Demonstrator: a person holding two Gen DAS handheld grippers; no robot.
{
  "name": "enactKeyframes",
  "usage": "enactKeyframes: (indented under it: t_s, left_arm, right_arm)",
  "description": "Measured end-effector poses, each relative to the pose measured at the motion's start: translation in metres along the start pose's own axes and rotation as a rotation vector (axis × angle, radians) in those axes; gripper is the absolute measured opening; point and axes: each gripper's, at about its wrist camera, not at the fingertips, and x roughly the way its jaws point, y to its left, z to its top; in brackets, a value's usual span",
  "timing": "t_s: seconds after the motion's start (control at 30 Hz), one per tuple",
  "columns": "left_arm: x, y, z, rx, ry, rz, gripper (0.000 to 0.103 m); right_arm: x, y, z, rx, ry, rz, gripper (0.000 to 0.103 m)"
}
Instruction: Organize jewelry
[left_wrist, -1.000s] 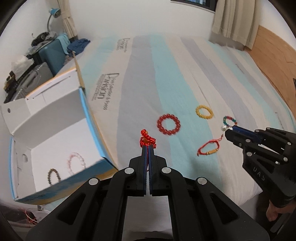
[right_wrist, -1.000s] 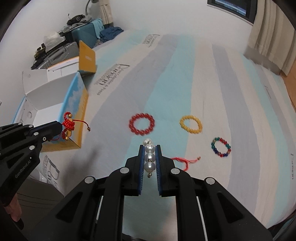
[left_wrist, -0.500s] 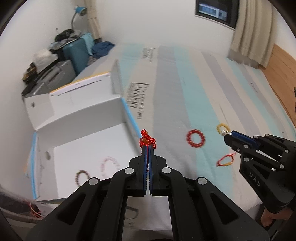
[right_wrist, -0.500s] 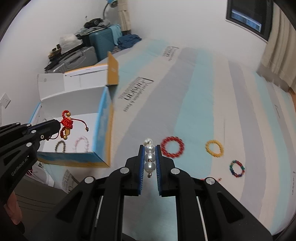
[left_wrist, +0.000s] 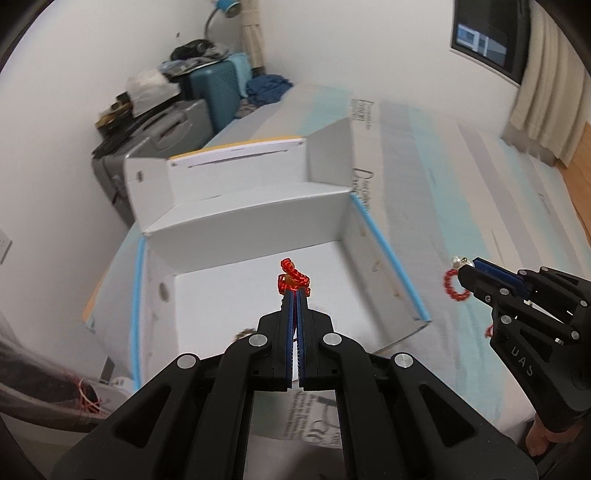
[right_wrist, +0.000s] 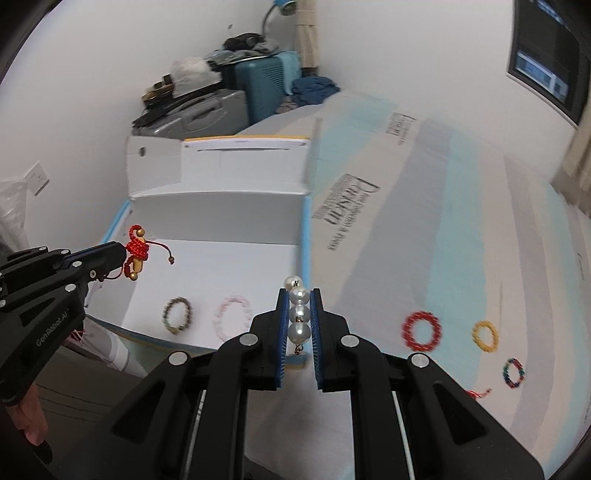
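Observation:
My left gripper (left_wrist: 295, 291) is shut on a red braided cord bracelet (left_wrist: 293, 280) and holds it above the open white cardboard box (left_wrist: 388, 258); it also shows in the right wrist view (right_wrist: 137, 248). My right gripper (right_wrist: 298, 295) is shut on a string of white pearls (right_wrist: 299, 314), near the box's right wall (right_wrist: 306, 236). Inside the box lie a dark bead bracelet (right_wrist: 178, 314) and a pink bead bracelet (right_wrist: 232, 315). On the striped bed lie a red bead bracelet (right_wrist: 423, 330), a yellow one (right_wrist: 485, 335), a multicoloured one (right_wrist: 513, 373) and a red cord one (right_wrist: 478, 393).
The box stands at the bed's left edge, its lid flap (left_wrist: 236, 170) raised behind. Suitcases (left_wrist: 166, 125) with clutter stand against the wall behind it. Curtains (left_wrist: 546, 92) and a wooden headboard (left_wrist: 583, 155) lie at the far right. A person's hand (right_wrist: 33, 424) holds the left gripper.
Both grippers have swung left from over the bed towards the box, each still holding its bracelet. The left gripper is now above the box's inside.

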Motion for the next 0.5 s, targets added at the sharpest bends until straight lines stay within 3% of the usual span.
enactKeyframes:
  t_s: [0.23,0.5]
  left_arm:
    - [0.016,0.044,-0.01,-0.043,0.054,0.02,0.0]
    - [0.057,0.077,-0.022,-0.083,0.169,0.043,0.0]
  right_arm:
    - [0.022,0.047,0.013,-0.051,0.026,0.038,0.01]
    - [0.073,0.081,0.018,-0.085,0.155,0.087,0.01]
